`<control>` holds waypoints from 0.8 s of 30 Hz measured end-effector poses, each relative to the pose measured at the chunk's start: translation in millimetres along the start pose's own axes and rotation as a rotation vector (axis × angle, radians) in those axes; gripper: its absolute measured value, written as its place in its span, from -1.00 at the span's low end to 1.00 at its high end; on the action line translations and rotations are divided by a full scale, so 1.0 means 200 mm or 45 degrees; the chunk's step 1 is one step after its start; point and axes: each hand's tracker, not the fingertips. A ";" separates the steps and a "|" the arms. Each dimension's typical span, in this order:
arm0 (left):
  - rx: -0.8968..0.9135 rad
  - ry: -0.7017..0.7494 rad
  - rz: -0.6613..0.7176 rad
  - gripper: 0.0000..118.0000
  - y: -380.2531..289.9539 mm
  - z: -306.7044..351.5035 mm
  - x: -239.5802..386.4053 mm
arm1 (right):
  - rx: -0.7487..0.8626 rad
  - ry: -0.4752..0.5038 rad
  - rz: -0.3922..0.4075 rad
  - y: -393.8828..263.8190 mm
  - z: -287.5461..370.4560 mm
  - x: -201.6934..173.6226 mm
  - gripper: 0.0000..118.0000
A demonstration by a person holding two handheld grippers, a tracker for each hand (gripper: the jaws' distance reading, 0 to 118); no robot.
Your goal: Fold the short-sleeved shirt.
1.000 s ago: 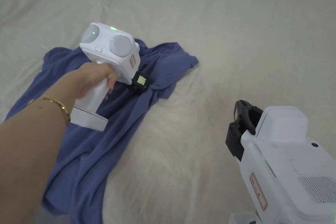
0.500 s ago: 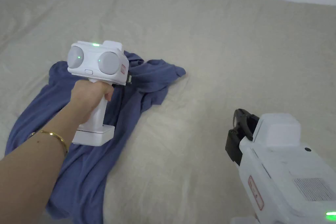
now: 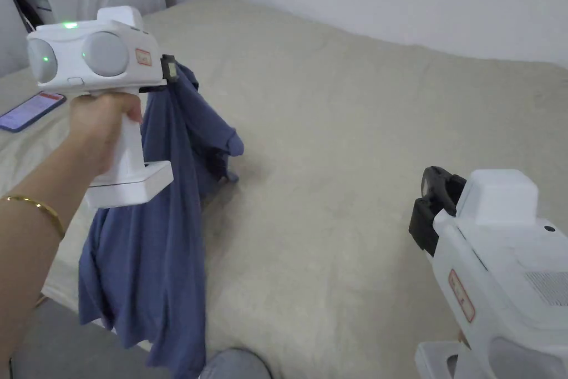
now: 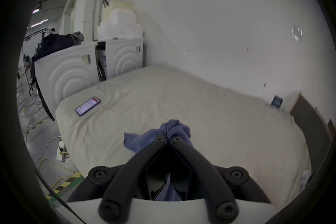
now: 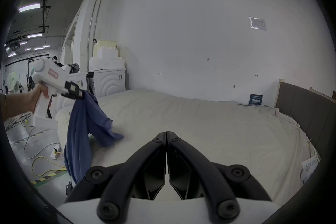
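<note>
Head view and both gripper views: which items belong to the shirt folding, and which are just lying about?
Job:
blue shirt, hanging from the shut left claw
right claw, shut, empty
bed, the folding surface

Lying about:
phone on the bed
power strip and yellow cable on the floor

Workshop hall, bed [image 5: 209, 128], washing machines [image 4: 125, 58], floor cables [image 5: 45, 164]

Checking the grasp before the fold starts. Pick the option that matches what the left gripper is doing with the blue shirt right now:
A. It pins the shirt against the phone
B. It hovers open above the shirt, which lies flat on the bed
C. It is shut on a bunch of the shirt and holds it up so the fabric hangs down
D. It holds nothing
C: the left gripper has both jaws closed on a bunch of the blue shirt, which hangs down over the edge of the bed.
</note>
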 end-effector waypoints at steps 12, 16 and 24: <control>0.411 -0.089 -0.200 -1.00 0.64 0.59 0.32 | 0.110 -0.086 -0.066 0.07 0.20 0.14 -1.00; 0.410 -0.203 -0.268 -1.00 0.62 0.60 0.59 | 0.148 -0.170 -0.063 0.10 0.28 0.25 -1.00; 0.264 -0.499 -0.427 -1.00 0.31 0.37 1.26 | 0.154 -0.454 -0.099 0.08 0.54 0.57 -1.00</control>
